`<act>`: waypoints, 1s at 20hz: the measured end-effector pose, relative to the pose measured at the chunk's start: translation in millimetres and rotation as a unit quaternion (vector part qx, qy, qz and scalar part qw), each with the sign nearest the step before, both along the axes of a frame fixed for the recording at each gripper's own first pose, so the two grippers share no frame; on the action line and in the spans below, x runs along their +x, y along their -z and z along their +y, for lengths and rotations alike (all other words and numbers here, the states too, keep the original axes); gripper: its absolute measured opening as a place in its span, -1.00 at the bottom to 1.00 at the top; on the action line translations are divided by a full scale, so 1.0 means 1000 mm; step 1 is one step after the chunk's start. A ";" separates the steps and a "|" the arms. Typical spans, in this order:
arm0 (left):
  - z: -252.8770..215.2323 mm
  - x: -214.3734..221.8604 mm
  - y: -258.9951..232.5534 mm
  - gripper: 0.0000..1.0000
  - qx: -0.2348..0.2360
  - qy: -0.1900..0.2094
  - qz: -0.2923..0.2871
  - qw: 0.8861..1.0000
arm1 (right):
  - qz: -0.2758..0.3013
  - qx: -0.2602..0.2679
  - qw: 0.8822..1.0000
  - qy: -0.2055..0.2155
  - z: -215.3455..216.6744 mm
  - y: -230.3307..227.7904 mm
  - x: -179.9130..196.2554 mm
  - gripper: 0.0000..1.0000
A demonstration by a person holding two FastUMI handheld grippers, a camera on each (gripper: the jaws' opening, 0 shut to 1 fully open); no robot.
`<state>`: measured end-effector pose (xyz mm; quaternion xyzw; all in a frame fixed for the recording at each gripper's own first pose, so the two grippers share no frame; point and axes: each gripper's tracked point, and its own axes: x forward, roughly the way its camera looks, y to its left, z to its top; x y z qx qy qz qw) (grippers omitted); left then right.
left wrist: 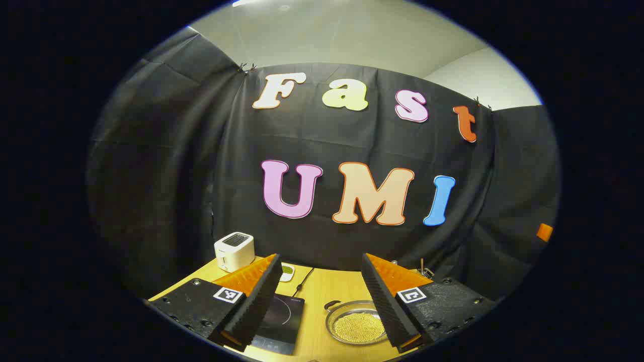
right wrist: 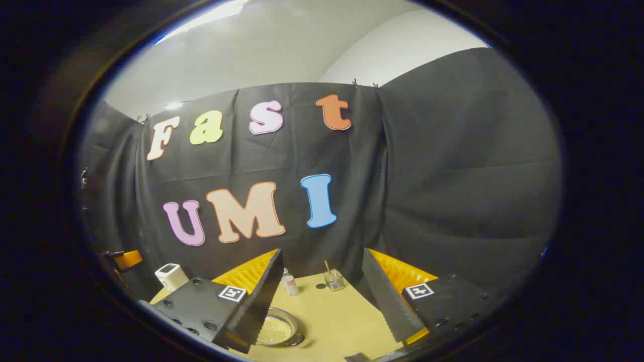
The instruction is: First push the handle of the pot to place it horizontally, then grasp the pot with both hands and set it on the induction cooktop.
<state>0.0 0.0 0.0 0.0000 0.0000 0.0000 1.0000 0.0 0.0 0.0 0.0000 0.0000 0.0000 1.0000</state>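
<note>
Jaws apart; toaster (left wrist: 234, 251) beyond cooktop (left wrist: 280, 322), pot (left wrist: 356, 322).

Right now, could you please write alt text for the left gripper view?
The open left gripper hovers above a wooden table holding a black induction cooktop, a round metal pot of yellow grains beside it, and a white toaster.

The pot (left wrist: 356, 327) was silvery metal, its inside filled with a pale golden, grainy texture. Left of the pot lay a glossy black induction cooktop (left wrist: 280, 322) with thin pale ring markings. Behind the pot, a white toaster (left wrist: 234, 250) stood on the yellow-tan wooden surface (left wrist: 329, 286).
</note>
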 end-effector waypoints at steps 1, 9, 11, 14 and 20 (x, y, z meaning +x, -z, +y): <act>0.004 0.000 0.000 0.92 0.002 -0.005 -0.001 1.000 | 0.000 -0.002 1.000 0.001 0.001 0.001 -0.001 0.86; 0.043 -0.005 -0.004 0.92 0.031 -0.044 -0.013 0.998 | 0.042 -0.005 0.999 -0.022 0.031 0.035 0.005 0.86; 0.052 -0.007 -0.001 0.92 0.037 -0.051 -0.009 0.998 | 0.051 -0.009 0.998 -0.027 0.038 0.041 0.007 0.86; 0.063 -0.009 0.005 0.86 0.043 -0.060 -0.001 0.997 | 0.059 -0.018 0.998 -0.035 0.049 0.045 0.006 0.86; 0.077 -0.011 0.010 0.86 0.050 -0.056 0.004 0.997 | 0.062 -0.017 0.997 -0.035 0.065 0.049 0.006 0.86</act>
